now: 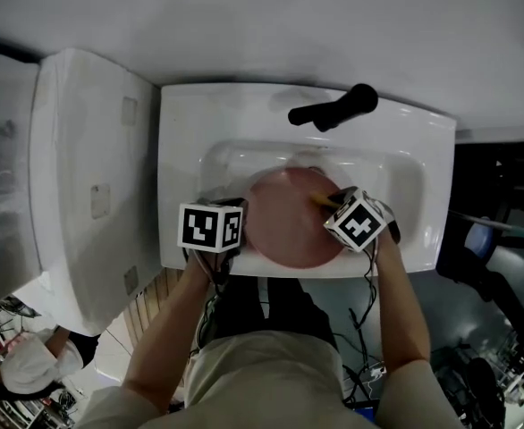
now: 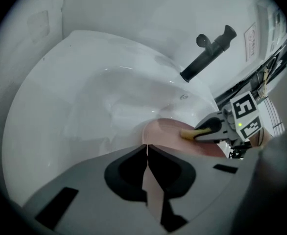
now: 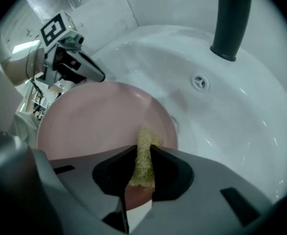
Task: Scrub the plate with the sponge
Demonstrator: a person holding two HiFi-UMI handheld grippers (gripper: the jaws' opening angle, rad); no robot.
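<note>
A pink plate (image 1: 289, 226) lies tilted in the white sink (image 1: 405, 172). My left gripper (image 1: 243, 229) is shut on the plate's left rim; in the left gripper view the thin rim (image 2: 148, 185) runs between the closed jaws (image 2: 147, 150). My right gripper (image 1: 327, 200) is shut on a yellow sponge (image 3: 143, 155), whose tip presses on the plate (image 3: 94, 121) near its far right edge. In the left gripper view, the sponge (image 2: 188, 132) sticks out of the right gripper (image 2: 209, 129) onto the plate (image 2: 165, 130). The left gripper (image 3: 95, 75) shows at the plate's far side in the right gripper view.
A black faucet (image 1: 333, 108) reaches over the back of the basin, just above the plate. The drain (image 3: 199, 82) lies beyond the plate. A white box-shaped fixture (image 1: 83, 186) stands left of the sink. Dark clutter and cables lie on the floor at right.
</note>
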